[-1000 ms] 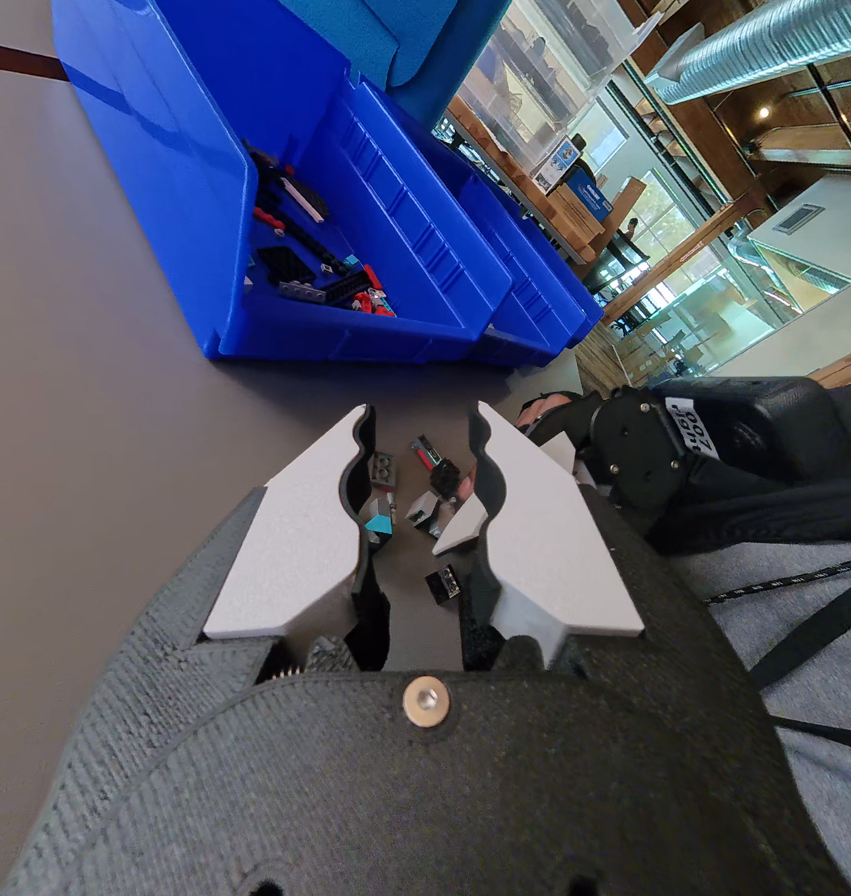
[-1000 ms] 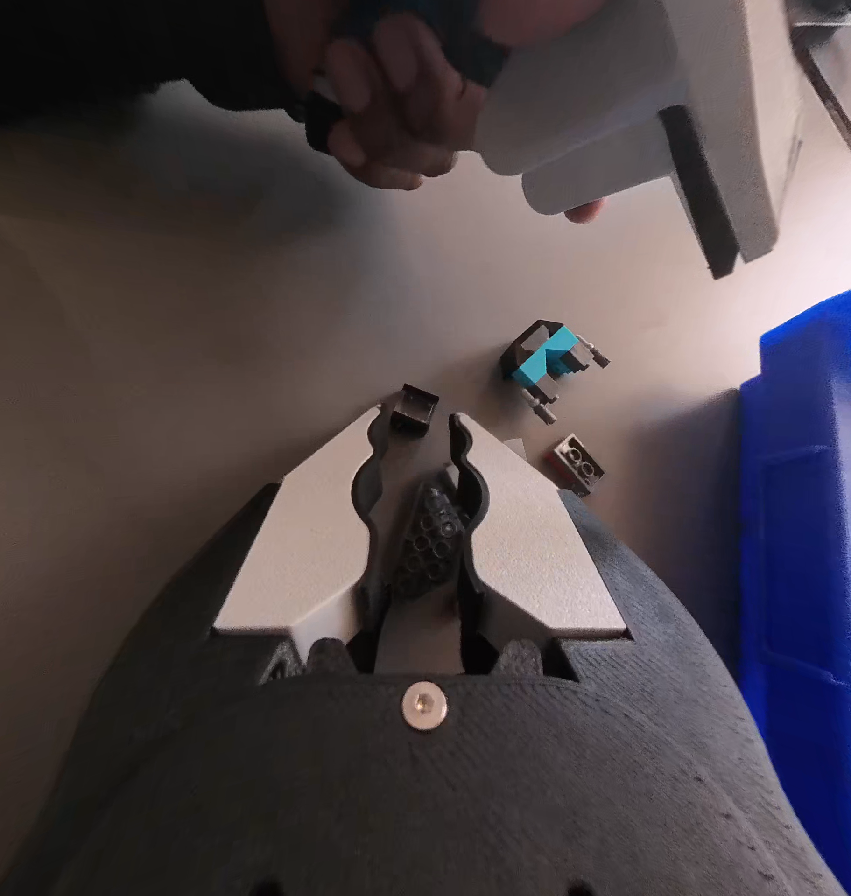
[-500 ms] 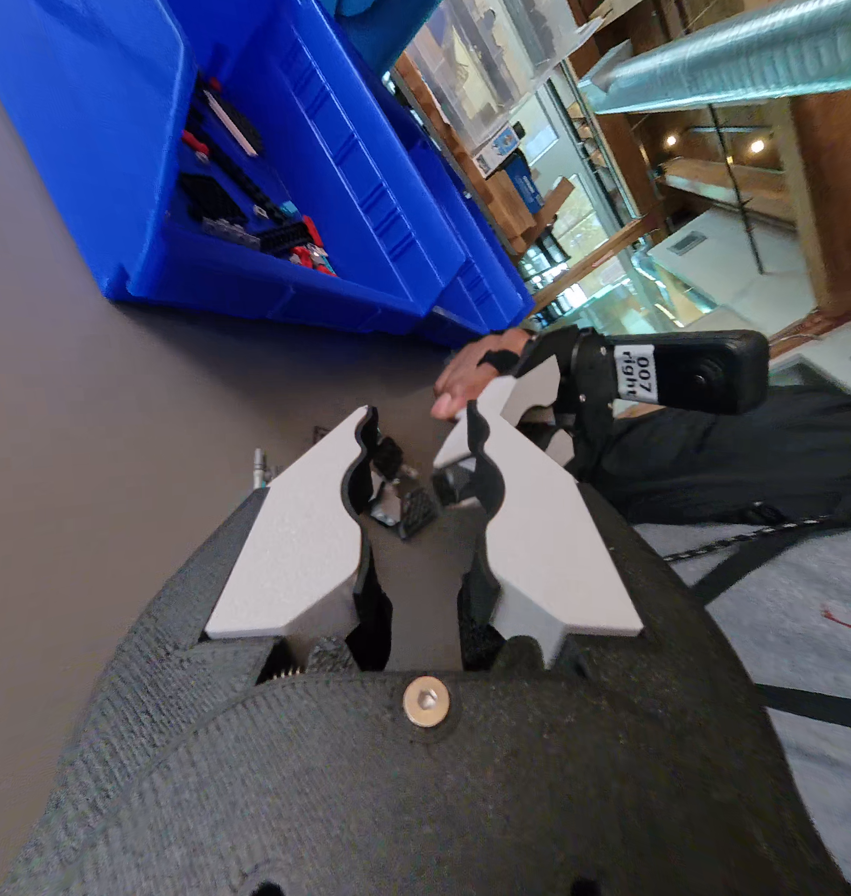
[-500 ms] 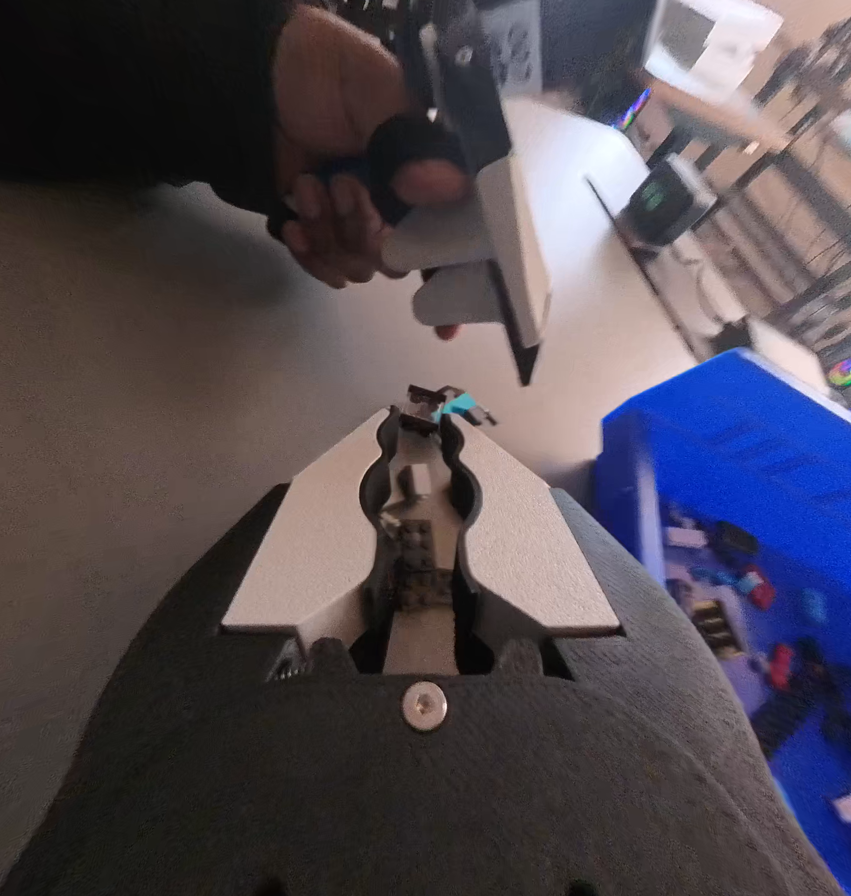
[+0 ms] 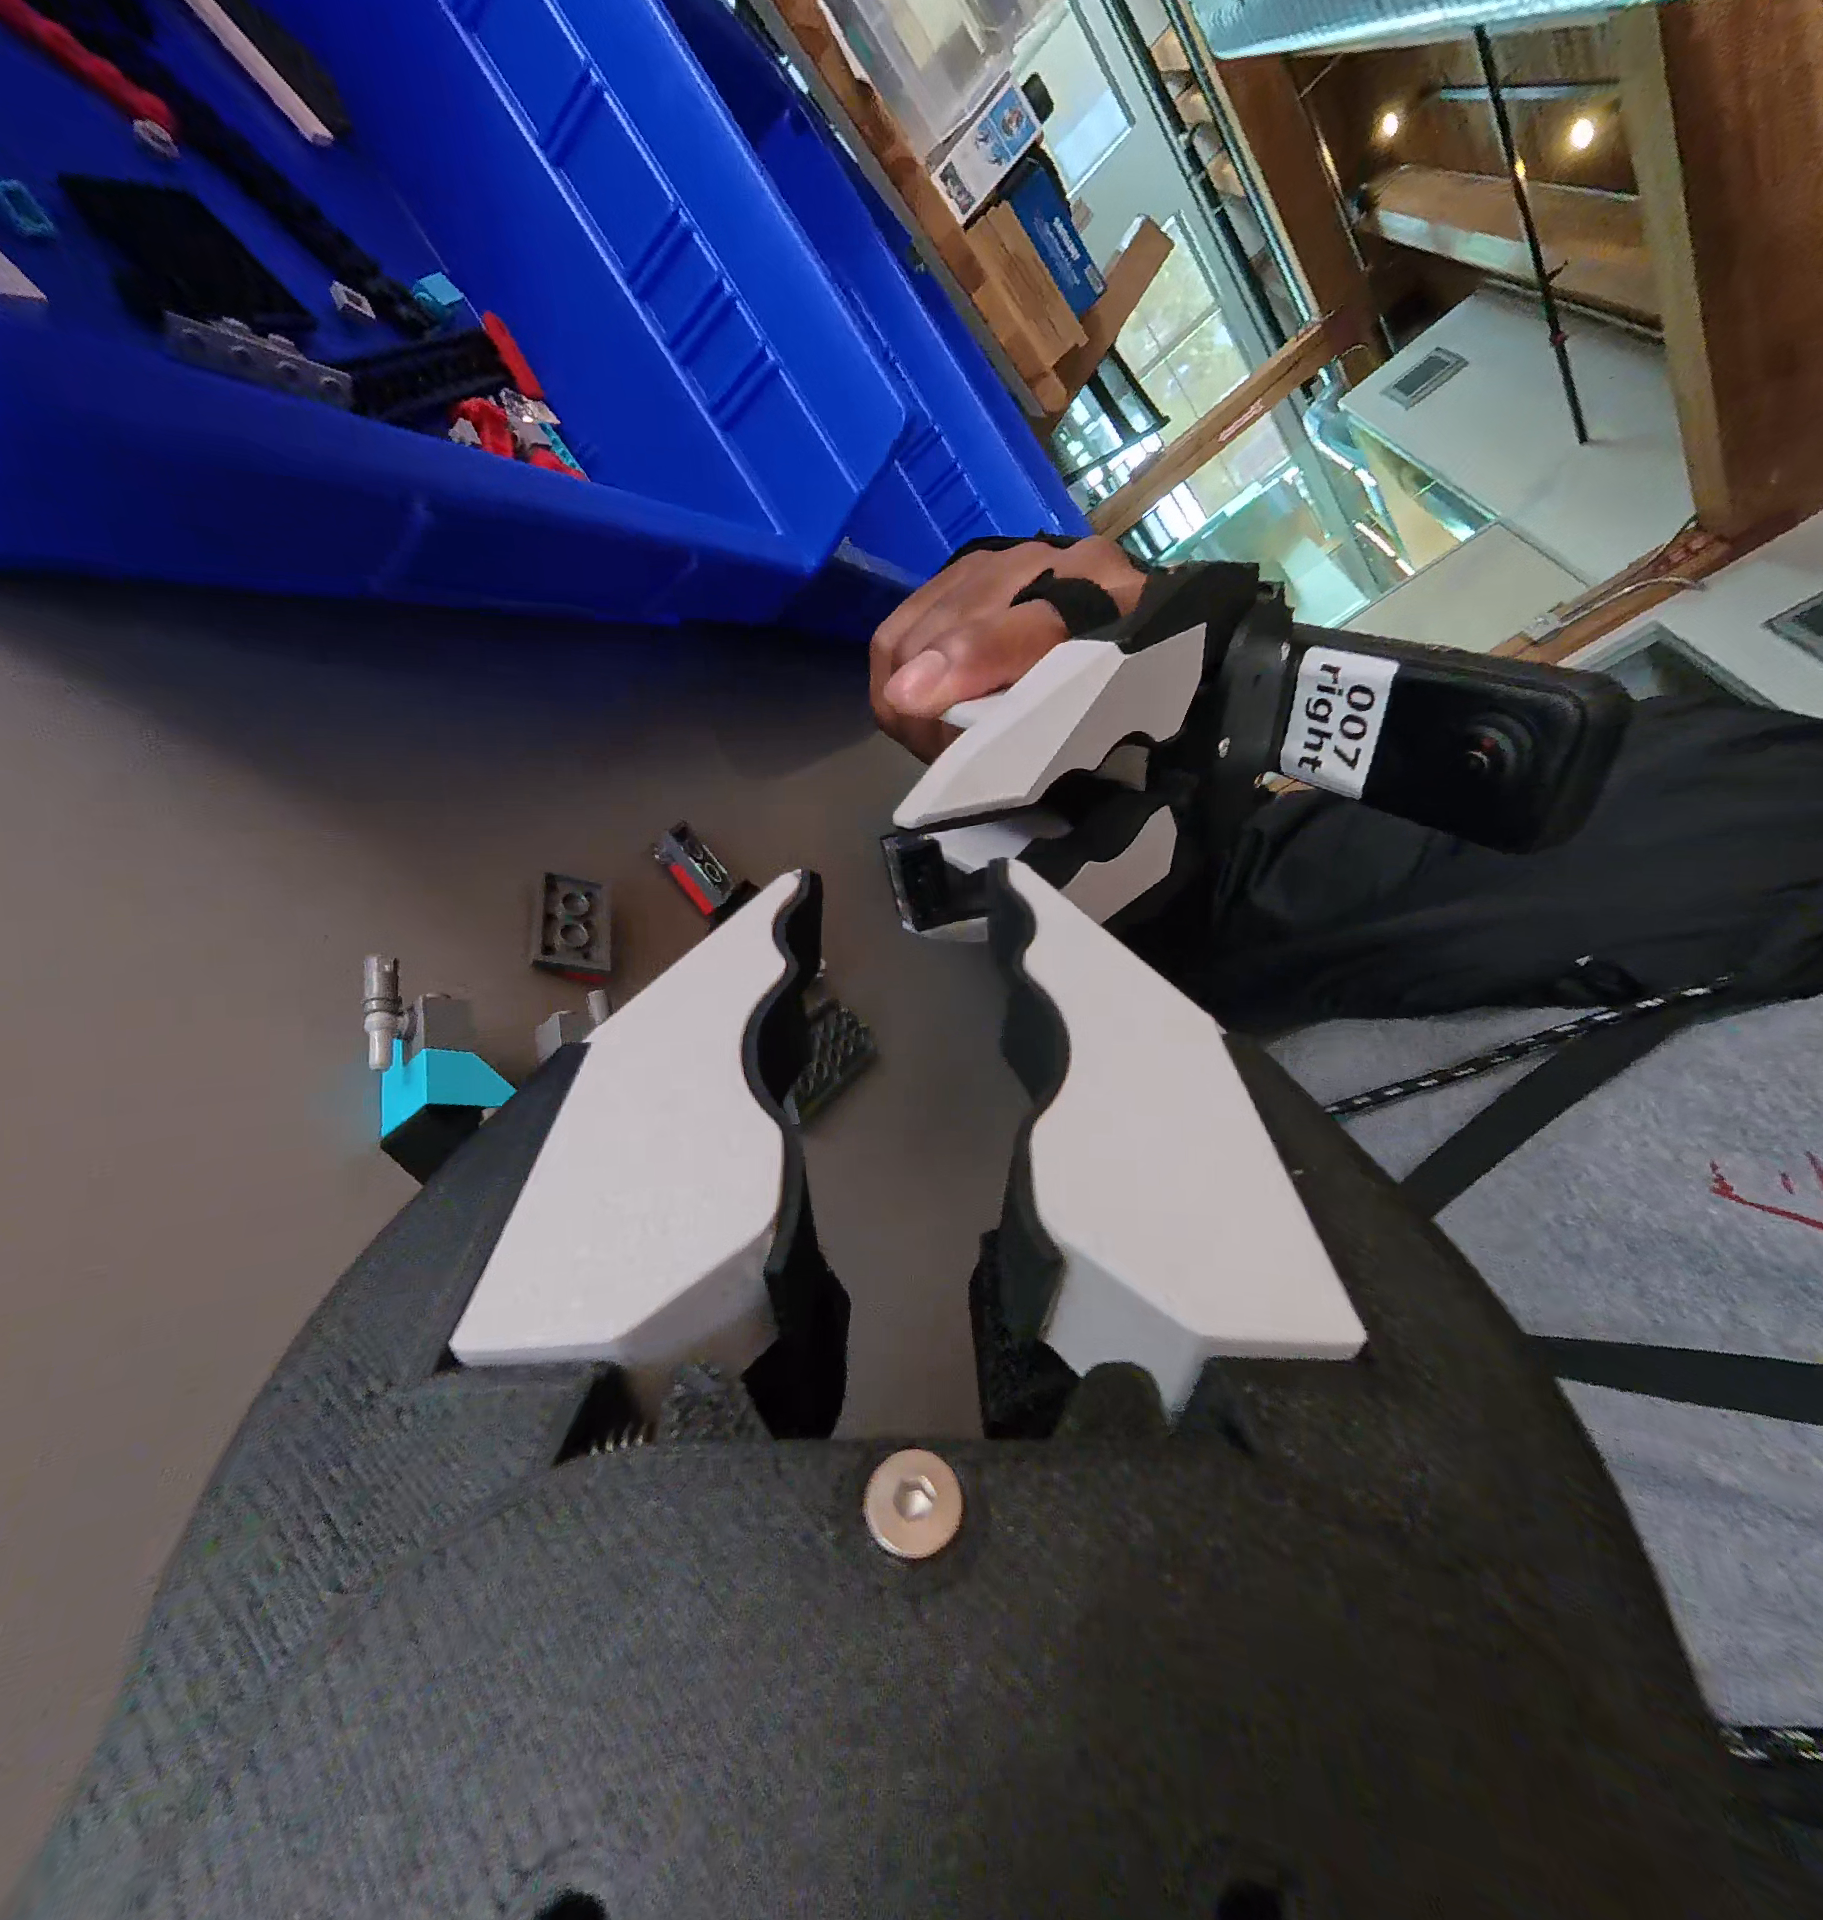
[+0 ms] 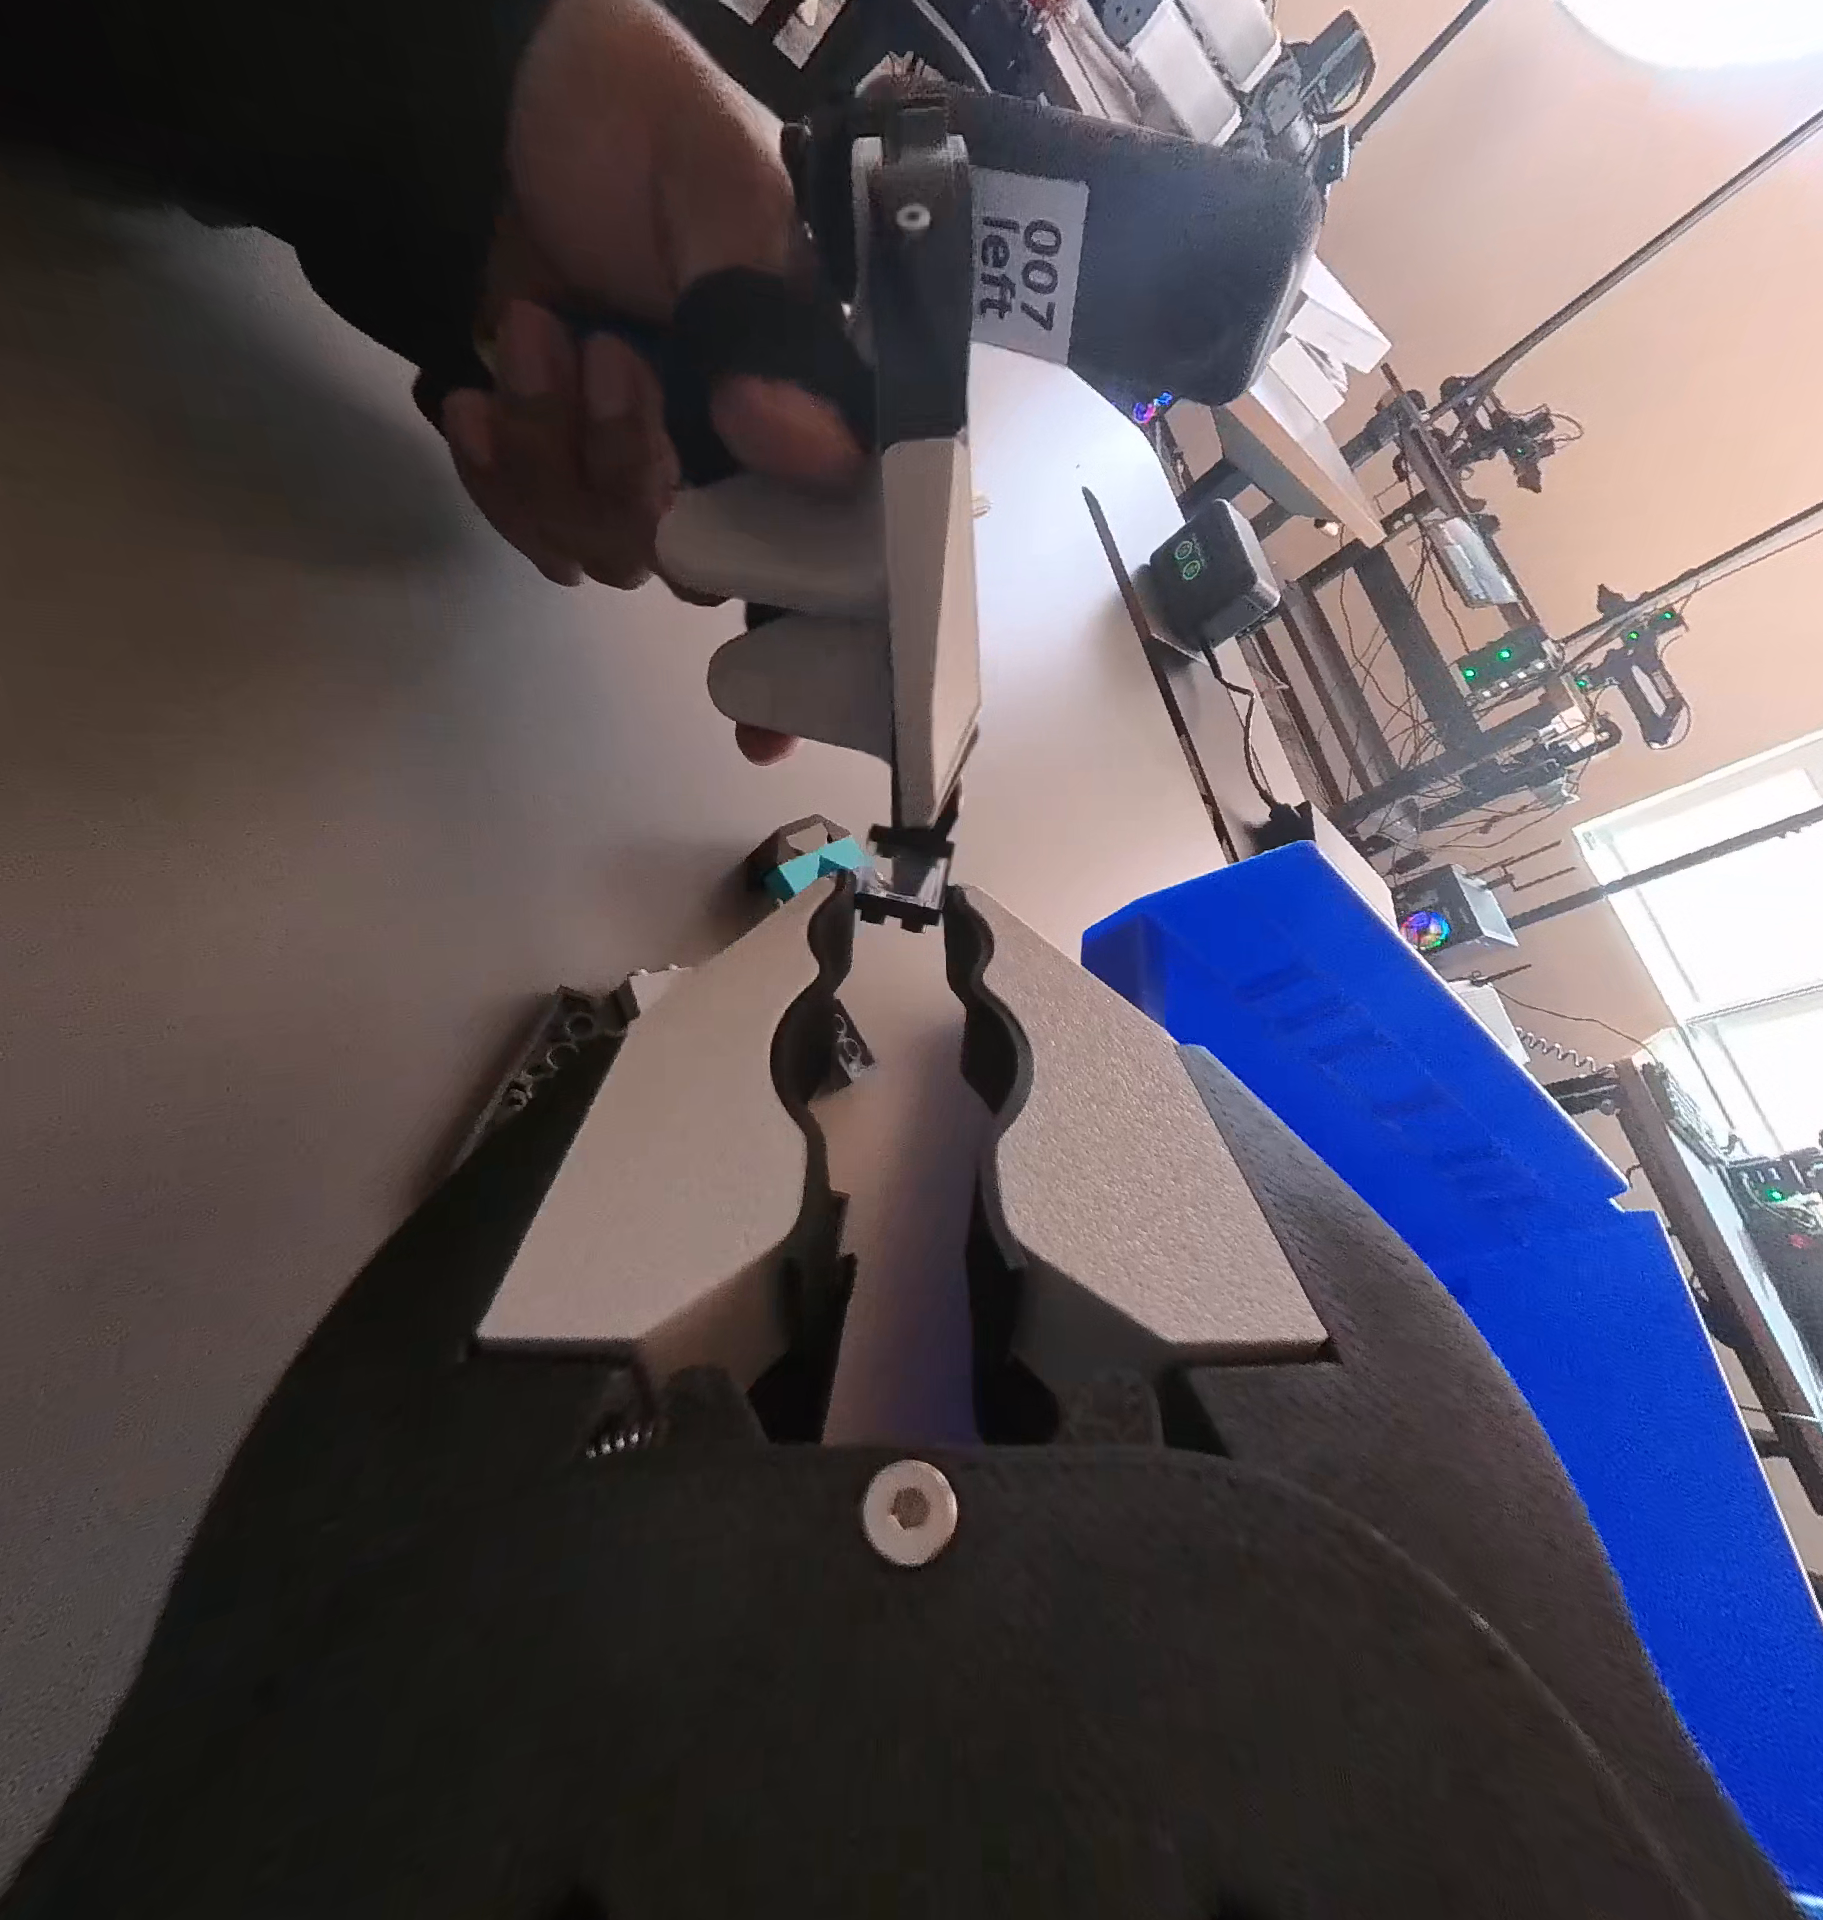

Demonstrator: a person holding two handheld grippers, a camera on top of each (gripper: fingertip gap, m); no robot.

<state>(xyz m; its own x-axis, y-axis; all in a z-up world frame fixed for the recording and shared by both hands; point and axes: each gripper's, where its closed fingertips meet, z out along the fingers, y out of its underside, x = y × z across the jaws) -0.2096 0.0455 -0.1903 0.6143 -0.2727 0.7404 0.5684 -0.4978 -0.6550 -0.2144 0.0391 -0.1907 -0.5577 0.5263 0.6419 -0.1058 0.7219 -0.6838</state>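
Small black brick [image 5: 926,885] sits pinched at the very tips of the right gripper [image 6: 896,906], lifted off the grey table [image 5: 159,935]. The fingers are narrow, and the brick's long side spans from one tip to the other. Left gripper [image 5: 902,894] is empty with its fingers spread. It points at the brick from the opposite side, tips level with it. The brick lies in that gap, closer to the left gripper's right finger; contact can't be told. Loose on the table below:
- a black studded plate [image 5: 834,1049]
- a grey two-stud plate [image 5: 572,925]
- a red-and-black piece [image 5: 697,868]
- a teal-and-black assembly [image 5: 434,1081]

Blue bin [image 5: 367,540] of parts stands beyond them.
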